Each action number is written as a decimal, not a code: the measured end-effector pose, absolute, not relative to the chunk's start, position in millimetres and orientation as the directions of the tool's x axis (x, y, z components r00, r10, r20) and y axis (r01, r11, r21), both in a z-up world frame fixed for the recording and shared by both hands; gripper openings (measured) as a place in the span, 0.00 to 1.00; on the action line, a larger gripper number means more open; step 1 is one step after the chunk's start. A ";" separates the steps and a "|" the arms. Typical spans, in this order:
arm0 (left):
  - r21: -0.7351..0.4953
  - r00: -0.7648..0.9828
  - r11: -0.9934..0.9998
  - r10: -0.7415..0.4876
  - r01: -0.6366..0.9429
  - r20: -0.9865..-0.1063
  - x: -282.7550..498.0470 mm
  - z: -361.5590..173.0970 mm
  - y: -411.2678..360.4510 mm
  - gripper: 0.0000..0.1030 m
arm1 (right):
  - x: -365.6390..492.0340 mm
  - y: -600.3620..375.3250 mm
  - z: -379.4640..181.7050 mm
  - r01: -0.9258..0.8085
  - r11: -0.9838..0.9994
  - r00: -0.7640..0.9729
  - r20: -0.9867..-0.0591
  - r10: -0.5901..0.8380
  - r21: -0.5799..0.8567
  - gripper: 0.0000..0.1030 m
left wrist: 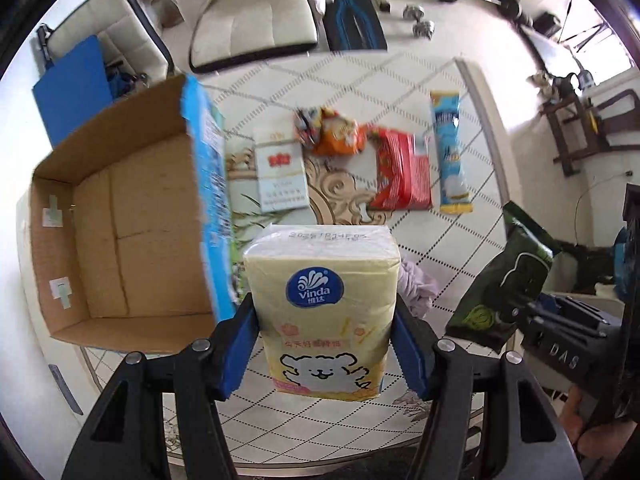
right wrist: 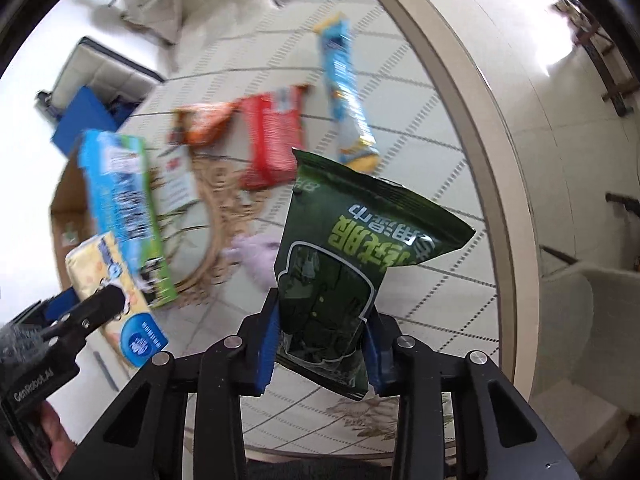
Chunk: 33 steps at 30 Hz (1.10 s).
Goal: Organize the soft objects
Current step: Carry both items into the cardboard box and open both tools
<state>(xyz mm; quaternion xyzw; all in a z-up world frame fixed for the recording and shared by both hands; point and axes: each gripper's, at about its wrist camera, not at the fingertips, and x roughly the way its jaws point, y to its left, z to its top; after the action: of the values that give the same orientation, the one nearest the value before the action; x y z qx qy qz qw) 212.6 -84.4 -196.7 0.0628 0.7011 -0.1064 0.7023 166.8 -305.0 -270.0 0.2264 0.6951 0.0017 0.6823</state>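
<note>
My left gripper [left wrist: 326, 344] is shut on a yellow Vinda tissue pack [left wrist: 322, 300] and holds it above the table, just right of an open cardboard box [left wrist: 120, 240] with a blue printed side. My right gripper [right wrist: 322, 344] is shut on a dark green wet-wipe pouch [right wrist: 348, 256], also held in the air. The pouch shows at the right of the left wrist view [left wrist: 500, 292], and the tissue pack shows at the lower left of the right wrist view [right wrist: 108, 280]. A lilac cloth [left wrist: 416, 284] lies on the table between them.
On the round patterned table [left wrist: 440, 248] lie a white carton [left wrist: 280, 168], an orange snack bag [left wrist: 336, 132], a red pack [left wrist: 404, 172] and a long light-blue pack [left wrist: 450, 148]. White chairs [left wrist: 248, 20] and dumbbells [left wrist: 418, 20] are on the floor beyond.
</note>
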 end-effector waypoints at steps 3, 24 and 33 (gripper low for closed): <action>-0.077 0.034 0.977 -0.086 0.201 -0.996 226.1 -162.2 -50.0 0.58 | 180.9 -267.7 -226.4 0.225 0.900 0.068 -0.928 0.367 0.373 0.37; -0.083 -0.065 0.995 -0.080 0.046 -0.995 399.1 -245.5 156.0 0.58 | 364.4 38.1 -260.5 -0.081 0.934 -0.085 -0.936 0.342 0.349 0.37; -0.133 -0.171 0.987 -0.117 0.085 -0.978 421.4 -298.9 155.3 0.60 | 396.1 64.9 -312.8 -0.133 0.951 -0.169 -0.952 0.257 0.280 0.37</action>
<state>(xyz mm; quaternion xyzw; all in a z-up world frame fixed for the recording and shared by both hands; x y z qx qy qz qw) 421.4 155.3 -298.9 -0.0107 0.7610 -0.0784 0.6439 396.1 64.9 -312.8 0.0413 0.7493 0.1515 0.6433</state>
